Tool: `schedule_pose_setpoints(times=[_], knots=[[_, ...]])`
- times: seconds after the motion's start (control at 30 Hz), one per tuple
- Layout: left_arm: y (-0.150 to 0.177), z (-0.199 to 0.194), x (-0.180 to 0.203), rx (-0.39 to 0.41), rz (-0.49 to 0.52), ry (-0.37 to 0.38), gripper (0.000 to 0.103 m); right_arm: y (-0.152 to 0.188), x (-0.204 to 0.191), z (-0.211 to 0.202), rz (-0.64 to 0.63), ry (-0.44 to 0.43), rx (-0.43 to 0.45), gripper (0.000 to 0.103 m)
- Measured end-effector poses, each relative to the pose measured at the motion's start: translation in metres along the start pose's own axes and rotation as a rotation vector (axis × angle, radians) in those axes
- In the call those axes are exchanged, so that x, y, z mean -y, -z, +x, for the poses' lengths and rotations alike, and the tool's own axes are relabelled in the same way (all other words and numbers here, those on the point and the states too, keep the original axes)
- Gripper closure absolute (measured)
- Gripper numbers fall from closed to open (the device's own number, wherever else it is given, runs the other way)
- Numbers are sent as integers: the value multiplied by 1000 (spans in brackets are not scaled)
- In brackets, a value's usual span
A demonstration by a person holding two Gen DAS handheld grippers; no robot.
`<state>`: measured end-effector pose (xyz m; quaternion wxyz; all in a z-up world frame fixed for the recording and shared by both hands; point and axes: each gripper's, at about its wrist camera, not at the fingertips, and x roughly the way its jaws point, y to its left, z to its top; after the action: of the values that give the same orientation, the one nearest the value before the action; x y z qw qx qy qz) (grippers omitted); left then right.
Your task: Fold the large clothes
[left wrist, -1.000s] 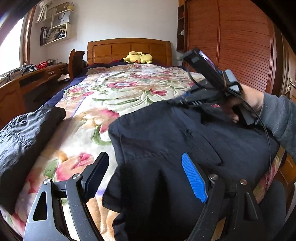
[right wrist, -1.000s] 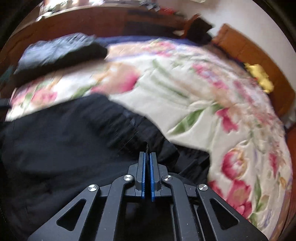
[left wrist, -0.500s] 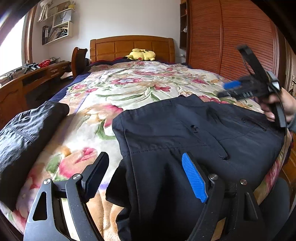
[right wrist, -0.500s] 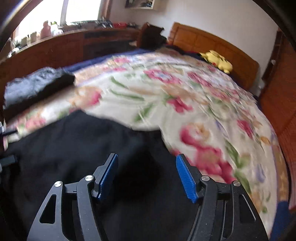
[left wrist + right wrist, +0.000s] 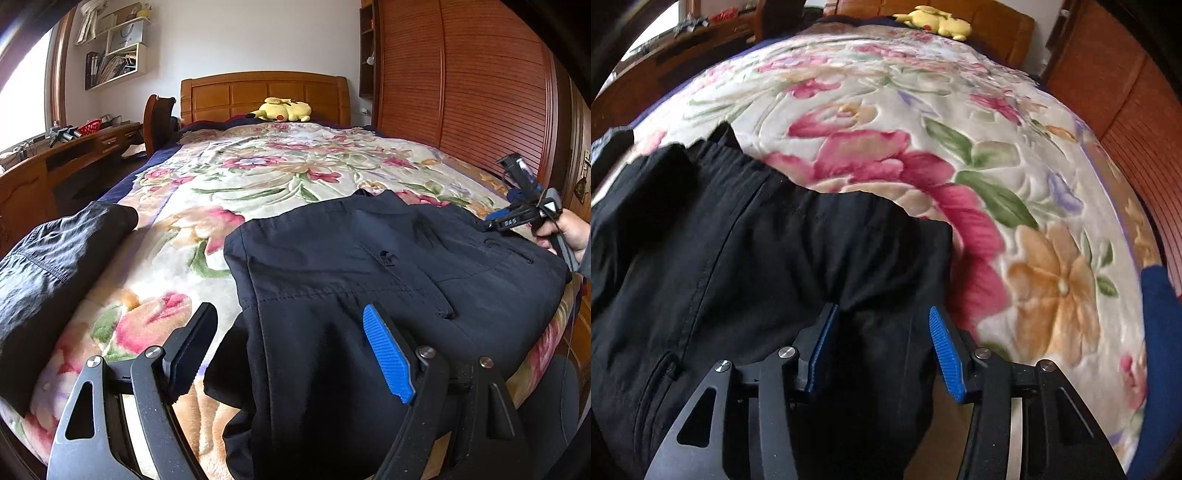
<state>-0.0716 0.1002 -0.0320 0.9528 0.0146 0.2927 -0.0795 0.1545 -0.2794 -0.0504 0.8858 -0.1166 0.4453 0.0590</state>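
Note:
A large black garment [image 5: 369, 273] lies folded on the near end of the floral bedspread [image 5: 280, 173], part of it hanging over the bed's front edge. My left gripper [image 5: 291, 343] is open and empty above the garment's near left edge. My right gripper [image 5: 882, 339] is open, its jaws straddling a ridge of the black garment [image 5: 738, 258] near its right edge. In the left wrist view the right gripper [image 5: 517, 218] sits at the garment's far right corner.
A folded dark grey garment [image 5: 48, 254] lies at the bed's left edge. A yellow plush toy [image 5: 282, 109] rests by the wooden headboard [image 5: 266, 92]. A wooden desk [image 5: 55, 162] runs along the left, a wooden wardrobe [image 5: 461, 81] along the right.
My right gripper let go of the garment, opened, and swung from above its middle to its far right edge. The garment now lies flat. My left gripper stayed open in place.

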Motion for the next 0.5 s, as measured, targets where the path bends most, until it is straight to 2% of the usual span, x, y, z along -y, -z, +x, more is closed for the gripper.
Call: schedule_pose_setpoints(times=[0.1,0.13,0.23,0.33,0.43,0.5], knots=[[1,0,0,-3,-3,0,21,4,-7,-28,-49,64,83,51],[1,0,0,-3,-4,-1,21,3,-16,-40,-60,60,116,51],[1,-2,0,2,-4,-5,21,5,-56,-75,-97,9,200,51],[2,-5,-2,9,-7,-4,21,26,-99,-98,-145,-70,271,51],[3,-9,-2,18,-3,-9,21,60,-139,-100,-136,-145,294,51],[5,-12,-2,22,0,-12,21,80,-152,-96,-109,-180,294,51]])
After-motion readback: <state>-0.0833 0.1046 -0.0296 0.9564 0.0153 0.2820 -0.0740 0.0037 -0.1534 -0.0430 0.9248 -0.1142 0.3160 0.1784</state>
